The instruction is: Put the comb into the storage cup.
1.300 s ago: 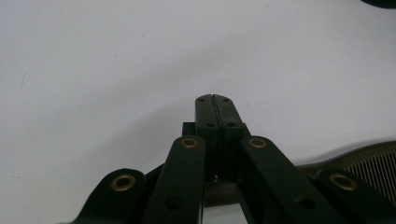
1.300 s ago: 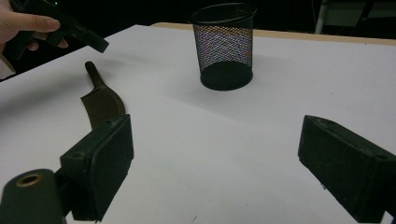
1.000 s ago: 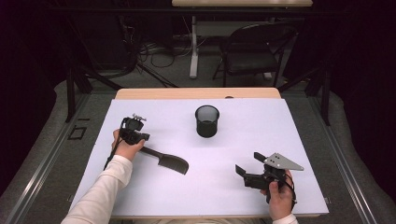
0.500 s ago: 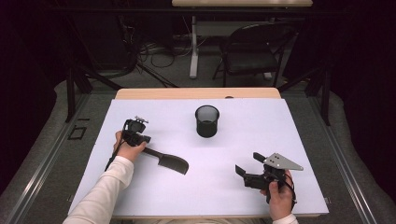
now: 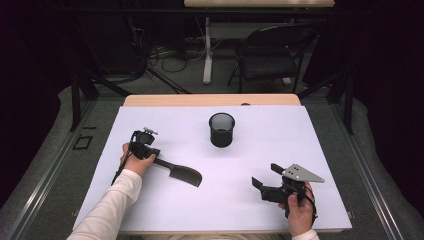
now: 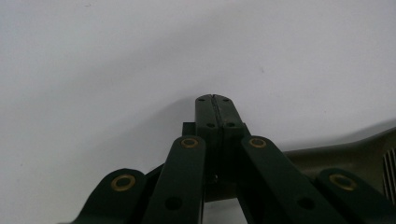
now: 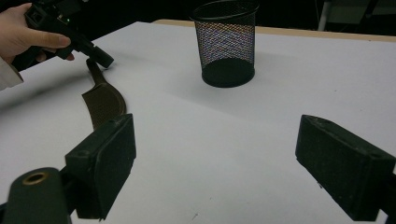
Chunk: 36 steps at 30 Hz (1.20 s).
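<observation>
A dark spatula point(image 5: 181, 174) lies flat on the white table point(image 5: 240, 210), left of centre, its handle toward my left gripper point(image 5: 158, 160). That gripper is shut with nothing between its jaws, and its tips hover at the handle's end. In the left gripper view the closed tips point(image 6: 215, 101) point at bare table, with the spatula point(image 6: 348, 154) beside them at lower right. A black mesh cup point(image 5: 222, 129) stands upright at the middle back. My right gripper point(image 5: 266, 176) rests open near the front right. In its own view the right gripper point(image 7: 233, 163) faces the cup point(image 7: 226, 44) and the spatula point(image 7: 103, 100).
A wooden table edge point(image 5: 210, 100) borders the white sheet at the back. Beyond it stand a black chair point(image 5: 272, 60) and loose cables on the floor. In the right gripper view the left hand point(image 7: 21, 35) is at the upper left.
</observation>
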{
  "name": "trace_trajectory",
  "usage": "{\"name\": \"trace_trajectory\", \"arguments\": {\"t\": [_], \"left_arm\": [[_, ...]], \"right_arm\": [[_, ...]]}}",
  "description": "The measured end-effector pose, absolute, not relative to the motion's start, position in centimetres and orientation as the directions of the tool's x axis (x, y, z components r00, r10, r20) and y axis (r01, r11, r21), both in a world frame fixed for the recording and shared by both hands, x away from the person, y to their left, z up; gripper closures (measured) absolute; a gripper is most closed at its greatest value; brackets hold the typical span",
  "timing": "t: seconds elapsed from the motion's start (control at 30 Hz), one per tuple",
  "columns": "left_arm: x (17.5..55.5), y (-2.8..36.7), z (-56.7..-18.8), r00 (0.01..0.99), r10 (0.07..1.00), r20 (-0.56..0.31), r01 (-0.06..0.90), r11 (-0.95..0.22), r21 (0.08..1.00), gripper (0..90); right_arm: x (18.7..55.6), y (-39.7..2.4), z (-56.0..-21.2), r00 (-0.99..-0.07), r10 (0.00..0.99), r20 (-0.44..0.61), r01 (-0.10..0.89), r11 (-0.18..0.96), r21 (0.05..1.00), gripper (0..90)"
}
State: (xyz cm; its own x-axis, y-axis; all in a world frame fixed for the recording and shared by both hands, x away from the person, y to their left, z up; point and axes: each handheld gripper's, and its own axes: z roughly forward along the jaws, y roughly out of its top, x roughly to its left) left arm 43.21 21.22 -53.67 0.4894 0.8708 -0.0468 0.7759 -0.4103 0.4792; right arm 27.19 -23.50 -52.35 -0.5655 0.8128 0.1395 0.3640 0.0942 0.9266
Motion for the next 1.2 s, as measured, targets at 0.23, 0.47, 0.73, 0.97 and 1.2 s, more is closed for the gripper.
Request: {"name": "trace_trajectory", "arguments": {"t": [0.23,0.47,0.73,0.97,1.2], "left_arm": [[43.0,21.2,-53.7,0.500,0.865,-0.041,0.775,-0.425,0.468,90.0],[42.7,21.2,-53.8,0.515,0.856,-0.034,0.766,-0.442,0.466,90.0],[42.3,21.7,-53.7,0.514,0.857,-0.046,0.766,-0.434,0.474,90.0],[41.7,22.2,-53.9,0.526,0.849,-0.052,0.762,-0.443,0.473,90.0],[41.2,22.3,-53.7,0.536,0.842,-0.058,0.755,-0.448,0.479,90.0]], "right_arm": [[27.2,-23.5,-52.4,-0.567,0.812,0.137,0.367,0.101,0.925,12.3],[27.2,-23.5,-52.4,-0.569,0.811,0.136,0.369,0.103,0.924,12.4],[27.2,-23.5,-52.3,-0.570,0.810,0.137,0.371,0.105,0.923,12.9],[27.2,-23.4,-52.4,-0.572,0.809,0.138,0.370,0.104,0.923,13.4],[27.2,-23.4,-52.4,-0.574,0.807,0.141,0.373,0.104,0.922,13.7]]}}
